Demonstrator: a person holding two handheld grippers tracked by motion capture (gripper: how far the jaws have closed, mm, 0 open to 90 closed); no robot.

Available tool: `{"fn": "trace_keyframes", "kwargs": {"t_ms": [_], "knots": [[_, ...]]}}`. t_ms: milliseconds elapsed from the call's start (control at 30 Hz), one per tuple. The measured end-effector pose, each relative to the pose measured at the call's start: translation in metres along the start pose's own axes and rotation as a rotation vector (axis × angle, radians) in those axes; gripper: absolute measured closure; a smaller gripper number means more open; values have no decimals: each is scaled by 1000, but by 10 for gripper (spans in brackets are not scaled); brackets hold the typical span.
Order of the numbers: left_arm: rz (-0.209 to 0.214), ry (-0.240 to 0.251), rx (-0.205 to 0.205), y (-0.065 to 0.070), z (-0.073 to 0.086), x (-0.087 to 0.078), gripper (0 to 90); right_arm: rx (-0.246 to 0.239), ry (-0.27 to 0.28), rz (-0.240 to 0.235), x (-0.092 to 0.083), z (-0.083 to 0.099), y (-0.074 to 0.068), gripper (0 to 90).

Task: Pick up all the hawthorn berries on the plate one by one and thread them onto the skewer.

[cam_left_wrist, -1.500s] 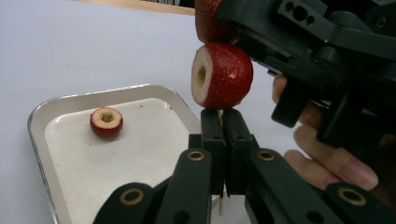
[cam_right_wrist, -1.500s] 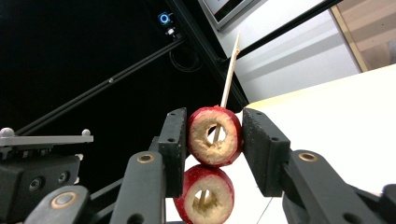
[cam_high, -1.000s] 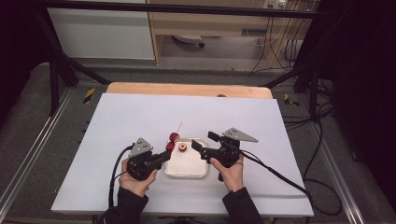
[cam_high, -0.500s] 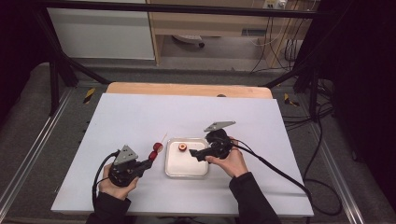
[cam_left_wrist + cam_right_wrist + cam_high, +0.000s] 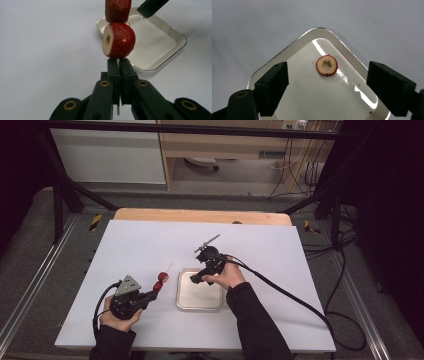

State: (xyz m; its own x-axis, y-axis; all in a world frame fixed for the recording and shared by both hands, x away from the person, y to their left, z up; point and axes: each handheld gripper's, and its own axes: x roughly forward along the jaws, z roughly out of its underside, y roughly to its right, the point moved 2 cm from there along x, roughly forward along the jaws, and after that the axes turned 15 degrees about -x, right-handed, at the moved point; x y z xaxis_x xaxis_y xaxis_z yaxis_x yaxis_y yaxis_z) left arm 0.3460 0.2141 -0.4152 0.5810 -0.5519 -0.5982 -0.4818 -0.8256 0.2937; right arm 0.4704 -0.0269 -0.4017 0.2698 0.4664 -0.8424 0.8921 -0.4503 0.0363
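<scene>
My left gripper (image 5: 119, 68) is shut on a thin wooden skewer (image 5: 117, 61) that carries two red fruit pieces (image 5: 118, 40), one behind the other. In the high view this gripper (image 5: 150, 293) sits left of the metal tray (image 5: 186, 301), with the fruit pieces (image 5: 161, 280) pointing up and to the right. A red ring-shaped fruit slice (image 5: 326, 65) with a hole in its middle lies flat in the tray (image 5: 287, 53). My right gripper (image 5: 330, 83) hangs open above that slice, its jaws wide on either side. In the high view the right gripper (image 5: 196, 279) is over the tray's far edge.
The tray rests on a white sheet (image 5: 140, 245) that covers a wooden table (image 5: 200, 216). The right gripper's black cable (image 5: 290, 295) trails off to the right across the sheet. A dark metal frame (image 5: 60, 195) and more cables stand around the table.
The left gripper has drawn back to the left, away from the tray, with the skewer and fruit in it. The right gripper has risen and tilted down over the tray, jaws open.
</scene>
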Motion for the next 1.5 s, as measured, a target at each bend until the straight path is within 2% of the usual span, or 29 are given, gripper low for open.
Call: {"fn": "trace_keyframes", "kwargs": {"t_ms": [200,433,867,1067,1167,1300,1400,1500], "knots": [[0,-3,-5,-2,0,1,884,-36,-119,-38,20,-10,5,338],[10,-8,-4,0,0,1,884,-54,-182,-55,38,-13,11,439],[17,-5,-8,1,0,0,884,-51,-225,-94,46,-17,13,590],[18,-5,-5,1,0,0,883,-34,-238,-100,47,-16,13,611],[18,0,0,2,-1,-1,884,-29,-228,-99,43,-16,13,612],[20,6,0,4,-1,-2,884,-13,-164,-85,29,-18,8,613],[24,16,1,6,-1,-2,883,37,-82,-71,13,-19,2,613],[27,27,-2,9,-2,-4,883,84,29,-71,-3,-14,-2,613]]}}
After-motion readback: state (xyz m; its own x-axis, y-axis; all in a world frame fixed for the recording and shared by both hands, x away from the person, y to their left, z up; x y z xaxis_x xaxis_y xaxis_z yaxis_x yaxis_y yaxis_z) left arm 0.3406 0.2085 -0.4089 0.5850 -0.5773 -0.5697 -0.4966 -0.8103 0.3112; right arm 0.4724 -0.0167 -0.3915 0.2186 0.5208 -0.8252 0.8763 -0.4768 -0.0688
